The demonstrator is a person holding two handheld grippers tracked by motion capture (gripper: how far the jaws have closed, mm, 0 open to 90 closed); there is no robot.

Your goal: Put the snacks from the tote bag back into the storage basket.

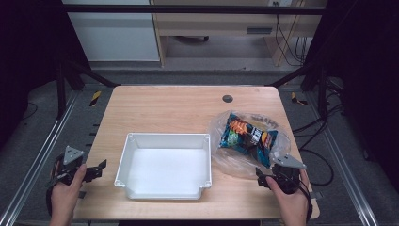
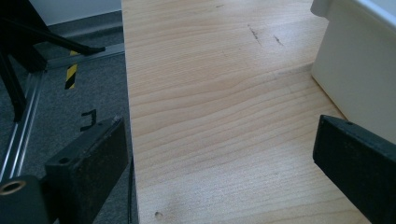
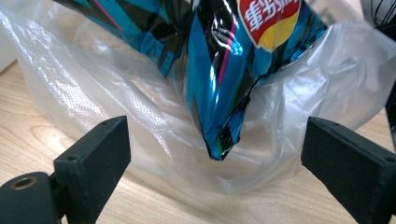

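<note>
1. The wooden table (image 1: pixel 179 108) carries everything, and I stand at its near edge with a gripper in each hand.

2. The white plastic bin (image 1: pixel 163 165) sits near the middle of the table, toward my side, with nothing in it. In the left gripper view its pale wall (image 2: pixel 357 74) rises at the right.

3. The clear plastic bag (image 1: pixel 230 157) lies to the right of the bin, just beside it, crumpled and open-mouthed toward me as far as I can judge.

4. The chip packet (image 1: pixel 247 136), blue and black with an orange-red logo, rests on or partly in that clear bag; I cannot tell which. In the right gripper view its near corner (image 3: pixel 219 135) points down at me between my jaws.

5. My right gripper (image 1: pixel 269 176) sits at the near edge of the bag, jaws spread wide with nothing between them yet.

6. My left gripper (image 1: pixel 96 170) waits at the table's near left edge, left of the bin, jaws wide apart and empty.

7. I judge this as the reach before the pick: next I should ease the right gripper forward and pinch that packet corner, avoiding the loose film.
</note>
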